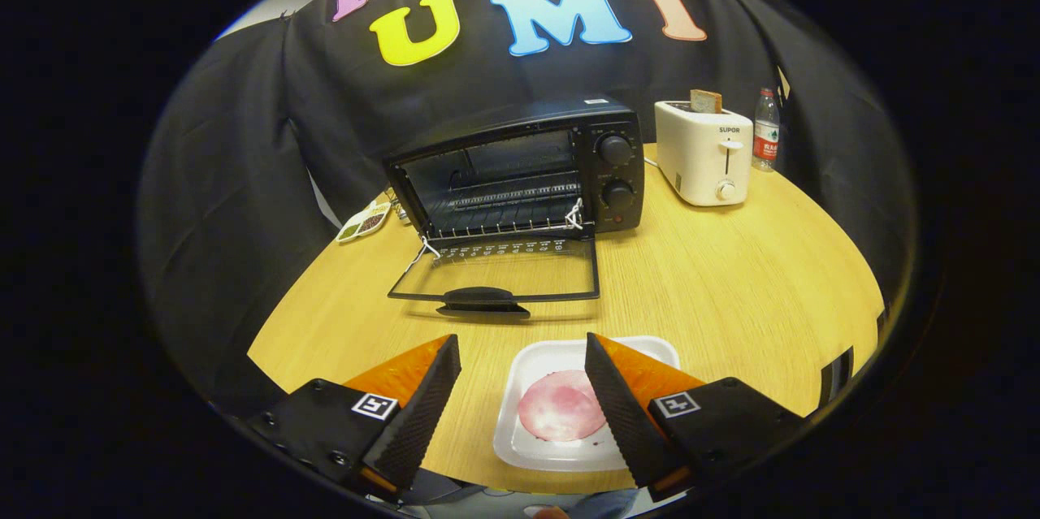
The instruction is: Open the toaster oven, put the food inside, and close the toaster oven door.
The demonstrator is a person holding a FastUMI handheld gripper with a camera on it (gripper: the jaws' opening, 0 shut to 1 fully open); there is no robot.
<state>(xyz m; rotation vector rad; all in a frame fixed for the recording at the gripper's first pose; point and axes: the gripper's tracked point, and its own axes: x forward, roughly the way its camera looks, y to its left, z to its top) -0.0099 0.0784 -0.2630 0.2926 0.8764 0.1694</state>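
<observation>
Your gripper (522, 344) hangs over the near edge of the desk (731, 283) with its fingers (422, 405) spread wide apart and clamped on nothing. Between them lies a white tray (520, 442) holding a round pink slice of ham (561, 409); your right finger overlaps the tray's right side. Beyond the fingers, toward the middle of the desk, the oven (520, 170) stands with its door (496, 275) dropped flat open, handle toward you, rack bare. At the far right edge sit a toaster (703, 153) with bread (705, 101) in its slot and a bottle (765, 131).
</observation>
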